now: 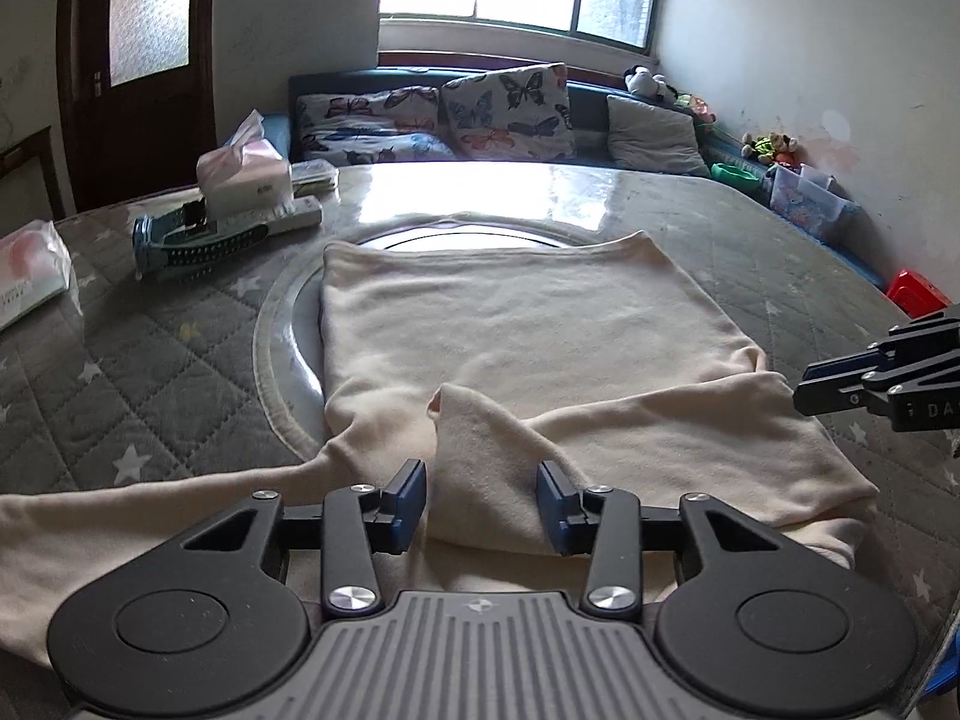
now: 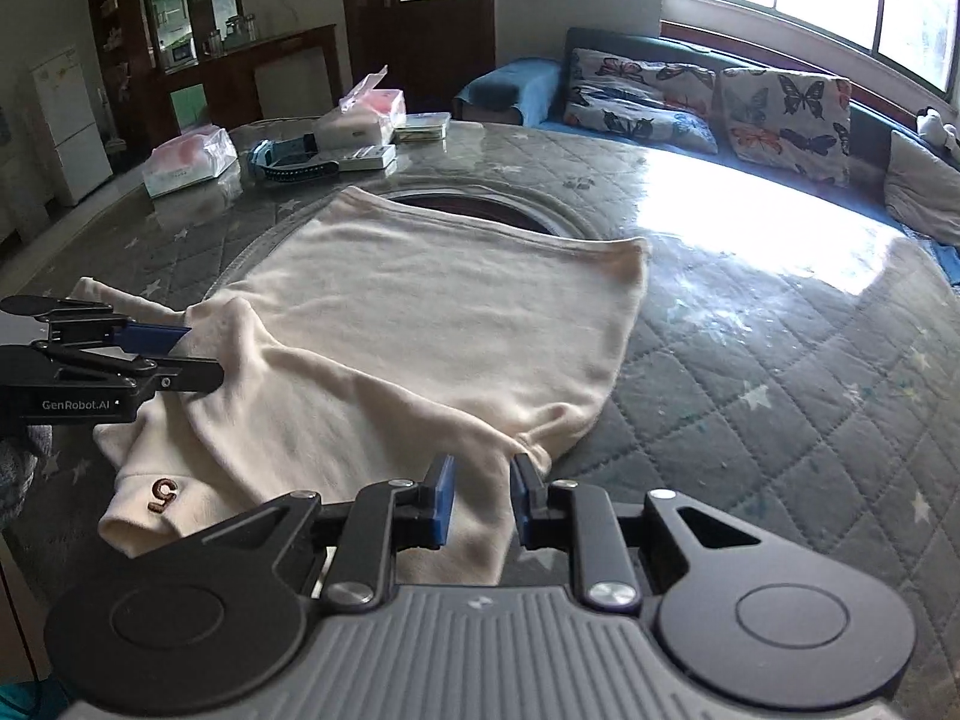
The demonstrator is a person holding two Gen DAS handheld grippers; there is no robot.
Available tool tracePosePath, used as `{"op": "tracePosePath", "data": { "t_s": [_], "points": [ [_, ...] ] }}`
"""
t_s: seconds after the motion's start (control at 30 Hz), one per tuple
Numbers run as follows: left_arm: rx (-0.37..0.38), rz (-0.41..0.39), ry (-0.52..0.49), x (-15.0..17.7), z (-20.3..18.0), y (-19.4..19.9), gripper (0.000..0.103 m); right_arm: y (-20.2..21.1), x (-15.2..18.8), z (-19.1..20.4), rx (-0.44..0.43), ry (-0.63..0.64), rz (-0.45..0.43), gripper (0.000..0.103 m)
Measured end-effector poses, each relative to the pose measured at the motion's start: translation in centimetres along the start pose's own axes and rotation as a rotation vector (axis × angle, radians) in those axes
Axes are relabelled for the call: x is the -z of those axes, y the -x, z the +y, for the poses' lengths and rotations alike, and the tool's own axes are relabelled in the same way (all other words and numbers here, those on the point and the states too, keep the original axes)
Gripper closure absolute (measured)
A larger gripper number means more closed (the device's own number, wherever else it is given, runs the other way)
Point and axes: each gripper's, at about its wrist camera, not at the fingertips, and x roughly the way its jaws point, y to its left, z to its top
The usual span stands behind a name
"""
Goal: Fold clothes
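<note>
Where the room narrows toward the window, a wide table [image 1: 180,372] fills both views — its grey quilted cover stitched in diamonds, dotted with pale stars and sealed under a glossy clear sheet that throws back the daylight. Set into its middle is a round glass disc [image 1: 282,324], its rim curving out from under the cloth.

Across that disc lies the top [image 1: 510,324], a cream knit with a soft, fleecy nap, its body spread flat and roughly square, its far hem ribbed. One sleeve is folded over the near part of the body in a rumpled ridge; a small brown embroidered mark sits near a cuff in the right view.

Behind the table, butterfly-print cushions [image 1: 504,111] lean on a dark sofa. At the far left edge sit a tissue box [image 1: 243,177], a teal ribbed brush [image 1: 198,240] and a plastic-wrapped pack [image 1: 30,276].

Left gripper [image 1: 482,495]: black linkage arms, blue pads, jaws partly open with a raised fold of sleeve standing between them, cloth touching the right pad. Right gripper [image 2: 482,492]: same build, jaws narrower, bunched cloth at the top's side edge between the pads — a firm pinch cannot be told.
</note>
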Motion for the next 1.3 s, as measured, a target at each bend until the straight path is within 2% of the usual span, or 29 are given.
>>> {"op": "tracePosePath", "data": {
  "t_s": [0.13,0.33,0.47,0.57,0.7,0.77,0.9,1.03,1.13,1.3],
  "points": [
    [0.003,0.01,0.002,0.0,0.1,0.1,0.096,-0.9,-0.2,0.6,-0.007,0.017,0.004,0.083],
    [0.027,-0.021,0.026,0.0,1.0,2.6,0.1,-1.4,-0.7,1.1,-0.018,0.043,0.009,0.083],
    [0.009,0.017,0.046,0.7,2.1,2.8,0.1,-2.2,-0.8,1.9,-0.026,0.063,0.029,0.083],
    [0.004,0.021,0.077,1.1,3.1,3.4,0.095,-2.2,-1.5,3.3,-0.062,0.095,0.019,0.083],
    [-0.068,-0.032,0.135,1.4,4.8,5.5,0.094,-2.6,-3.0,5.7,-0.131,0.131,0.007,0.083],
    [-0.125,-0.046,0.164,1.6,6.1,6.5,0.088,-3.3,-3.5,7.2,-0.157,0.167,0.013,0.083],
    [-0.265,-0.073,0.232,2.4,9.0,8.6,0.064,-4.6,-4.1,10.1,-0.207,0.222,0.028,0.083],
    [-0.396,-0.083,0.309,3.6,12.0,10.3,0.054,-5.7,-3.9,12.2,-0.233,0.262,0.047,0.083],
    [-0.468,-0.075,0.368,4.6,13.9,11.0,0.052,-6.2,-3.6,13.2,-0.229,0.302,0.051,0.083],
    [-0.514,-0.041,0.479,6.0,16.5,11.1,0.048,-6.1,-4.2,13.7,-0.243,0.294,0.037,0.083]
  ]
}}
